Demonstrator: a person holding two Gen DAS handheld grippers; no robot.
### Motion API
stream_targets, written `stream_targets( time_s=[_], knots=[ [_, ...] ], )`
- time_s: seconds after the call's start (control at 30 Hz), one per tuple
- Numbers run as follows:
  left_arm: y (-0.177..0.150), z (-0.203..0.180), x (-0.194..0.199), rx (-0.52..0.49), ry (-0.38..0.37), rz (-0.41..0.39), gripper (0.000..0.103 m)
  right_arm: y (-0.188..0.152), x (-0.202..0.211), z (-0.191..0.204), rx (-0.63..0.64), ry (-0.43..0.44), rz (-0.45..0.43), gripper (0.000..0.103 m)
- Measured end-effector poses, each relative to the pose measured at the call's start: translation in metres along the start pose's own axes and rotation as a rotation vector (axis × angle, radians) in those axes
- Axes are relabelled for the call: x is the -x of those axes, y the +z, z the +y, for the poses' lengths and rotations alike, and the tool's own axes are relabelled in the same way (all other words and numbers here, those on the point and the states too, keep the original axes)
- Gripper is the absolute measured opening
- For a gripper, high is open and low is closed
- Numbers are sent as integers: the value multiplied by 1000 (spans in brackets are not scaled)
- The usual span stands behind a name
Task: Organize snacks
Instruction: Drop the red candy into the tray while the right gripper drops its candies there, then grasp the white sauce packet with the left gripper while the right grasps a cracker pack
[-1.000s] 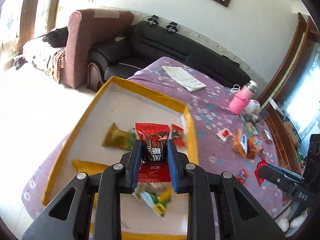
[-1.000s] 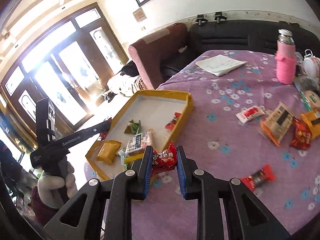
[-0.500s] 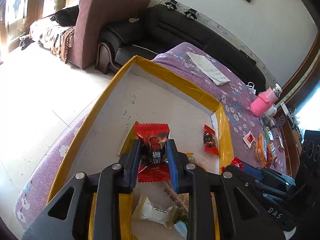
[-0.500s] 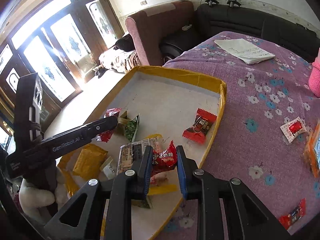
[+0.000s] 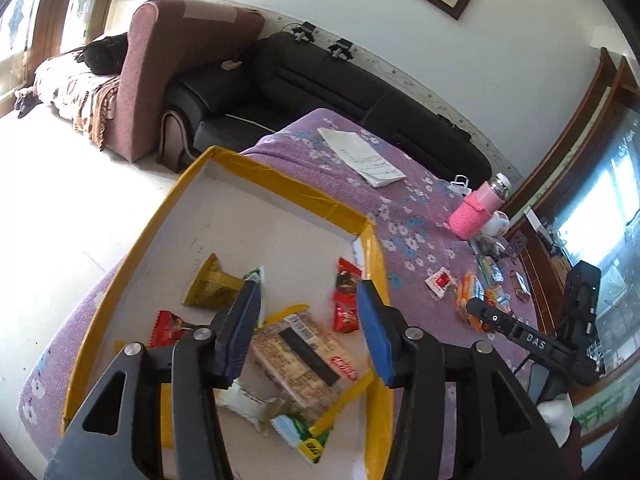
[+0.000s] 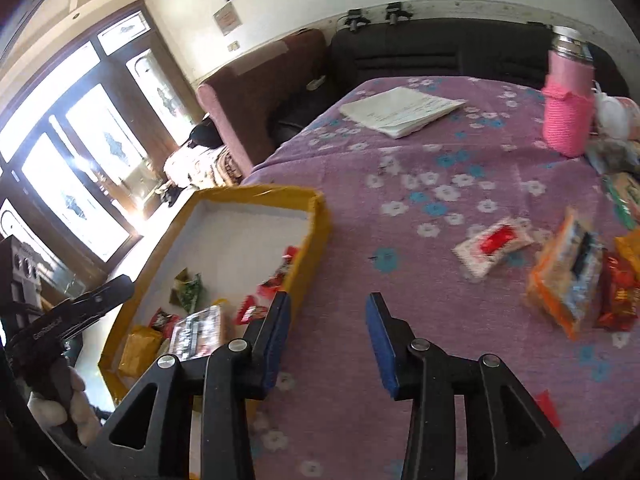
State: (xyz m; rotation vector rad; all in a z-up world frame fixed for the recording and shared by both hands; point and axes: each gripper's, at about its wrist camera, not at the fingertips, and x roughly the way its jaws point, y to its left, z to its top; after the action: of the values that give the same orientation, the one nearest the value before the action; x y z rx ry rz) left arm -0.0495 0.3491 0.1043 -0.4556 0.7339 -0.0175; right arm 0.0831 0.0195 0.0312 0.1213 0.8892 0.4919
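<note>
A shallow box with a yellow taped rim [image 5: 280,178] stands at the near corner of the purple flowered table and holds several snack packets. My left gripper [image 5: 308,304] hovers over it, its jaws opening with nothing between them. Below it lie a large beige packet [image 5: 304,356], a red packet [image 5: 172,328] to the left and another red packet [image 5: 346,300] by the right wall. My right gripper [image 6: 328,308] is over the cloth just right of the box rim [image 6: 316,240], its jaws also opening and empty. A small red packet [image 6: 250,312] lies inside the box beside it.
Loose snacks lie on the cloth to the right: a white-and-red packet [image 6: 492,244], an orange packet [image 6: 568,280] and a red one [image 6: 618,292]. A pink bottle [image 6: 568,116] and white papers [image 6: 400,110] sit farther back. A black sofa [image 5: 320,80] stands beyond the table.
Both grippers have let go of their red packets, which now lie in the box. The right gripper has swung right, off the box and over the cloth. The left has pulled back slightly.
</note>
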Motion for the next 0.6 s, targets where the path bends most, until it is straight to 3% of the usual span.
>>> stream_targets(
  time_s=[0.2,0.37,0.6],
  knots=[
    [1,-56,-30,-13,-169,111,51,-10,40,-103,-219,-74,-43,45],
    [-1,-104,-65,-55,-207,177,51,-24,51,-140,-281,-85,-58,49],
    [3,-161,-136,-73,-227,271,51,-12,22,-170,-424,-3,-67,57]
  ],
)
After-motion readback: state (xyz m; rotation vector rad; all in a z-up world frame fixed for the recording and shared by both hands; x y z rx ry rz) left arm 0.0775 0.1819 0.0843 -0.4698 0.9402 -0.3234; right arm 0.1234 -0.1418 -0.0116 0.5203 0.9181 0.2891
